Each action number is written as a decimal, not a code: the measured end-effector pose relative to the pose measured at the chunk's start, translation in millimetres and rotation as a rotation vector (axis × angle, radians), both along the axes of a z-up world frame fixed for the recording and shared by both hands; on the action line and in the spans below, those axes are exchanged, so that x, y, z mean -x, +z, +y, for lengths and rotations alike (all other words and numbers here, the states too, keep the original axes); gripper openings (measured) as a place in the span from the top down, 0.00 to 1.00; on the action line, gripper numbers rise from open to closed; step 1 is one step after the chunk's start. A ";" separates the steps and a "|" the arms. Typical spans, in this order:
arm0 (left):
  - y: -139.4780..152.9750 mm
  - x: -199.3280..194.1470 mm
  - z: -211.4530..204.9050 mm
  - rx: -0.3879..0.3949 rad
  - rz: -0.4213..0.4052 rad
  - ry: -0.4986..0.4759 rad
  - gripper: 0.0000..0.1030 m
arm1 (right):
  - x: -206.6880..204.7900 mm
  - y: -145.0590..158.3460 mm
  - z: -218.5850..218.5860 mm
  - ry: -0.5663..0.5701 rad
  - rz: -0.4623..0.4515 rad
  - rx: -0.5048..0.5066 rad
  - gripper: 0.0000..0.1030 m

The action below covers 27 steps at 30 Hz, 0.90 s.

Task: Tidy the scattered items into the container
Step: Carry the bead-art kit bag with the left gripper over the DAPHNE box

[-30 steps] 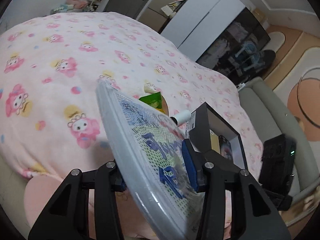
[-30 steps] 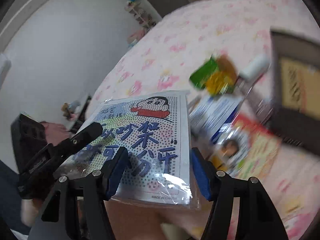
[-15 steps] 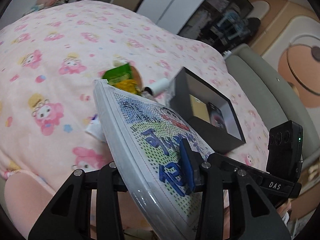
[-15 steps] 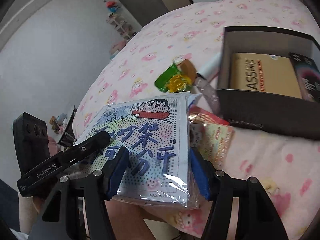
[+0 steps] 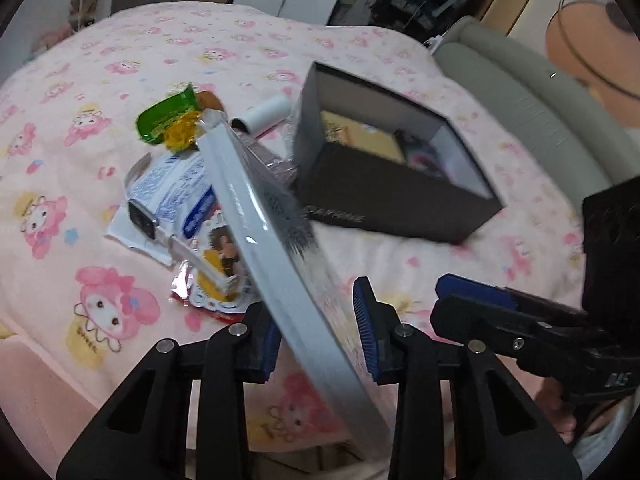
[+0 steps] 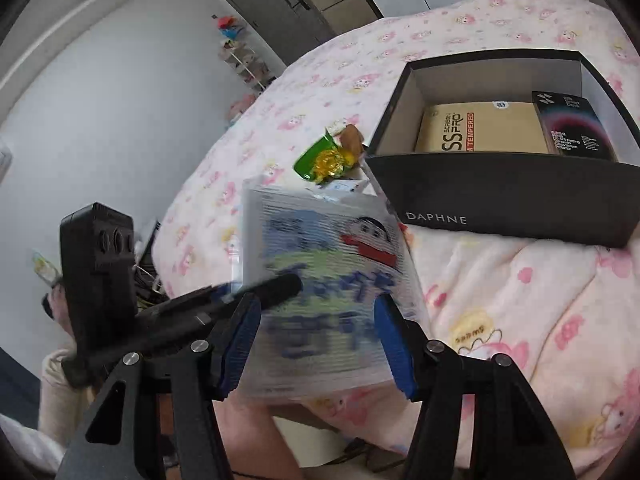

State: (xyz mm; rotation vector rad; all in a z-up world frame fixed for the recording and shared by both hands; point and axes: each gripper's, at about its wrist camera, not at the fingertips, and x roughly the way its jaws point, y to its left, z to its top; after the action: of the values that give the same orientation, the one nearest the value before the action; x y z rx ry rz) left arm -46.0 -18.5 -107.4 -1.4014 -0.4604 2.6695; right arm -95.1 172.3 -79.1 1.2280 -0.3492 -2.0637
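A flat plastic-wrapped cartoon pack [image 5: 280,264] stands on edge between my left gripper's [image 5: 316,332] jaws, which have spread and no longer pinch it. In the right wrist view the pack [image 6: 324,280], blurred, lies between my right gripper's [image 6: 316,344] open pads, with the left gripper's finger across its lower left. The black box [image 5: 400,200] sits on the pink bedspread, holding a tan screen-protector pack [image 6: 480,128] and a dark pack [image 6: 572,128]. Scattered on the bed: a green and gold wrapper [image 5: 172,120], a white roll [image 5: 264,114], a blue-white packet [image 5: 172,196], a red-edged snack pack [image 5: 212,272].
The bed's near edge runs along the bottom of both views. A grey sofa [image 5: 520,92] stands beyond the box. A grey door [image 6: 276,8] and shelves stand at the far wall.
Both grippers swung toward the box with the cartoon pack. The left gripper's jaws have opened off the pack, which now tilts edge-on and blurs.
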 end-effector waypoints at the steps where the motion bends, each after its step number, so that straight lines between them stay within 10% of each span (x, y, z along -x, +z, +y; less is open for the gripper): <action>1: -7.4 -0.3 -4.2 -0.011 -0.025 0.018 0.68 | 4.9 -13.8 -3.3 0.006 -0.024 -0.017 0.46; 6: -19.5 -10.5 -33.1 -0.086 -0.075 0.100 0.62 | 13.0 -68.7 -7.3 -0.028 -0.135 -0.118 0.47; 27: -28.1 -9.1 -89.8 -0.014 -0.152 0.194 0.46 | 42.2 -107.1 -62.3 0.063 -0.173 -0.172 0.47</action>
State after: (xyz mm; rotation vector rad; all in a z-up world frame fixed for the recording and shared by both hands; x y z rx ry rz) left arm -36.9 -108.3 -135.5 -1.6428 -0.6601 2.7090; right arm -137.3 110.0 -186.3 1.5071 -0.2127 -1.9711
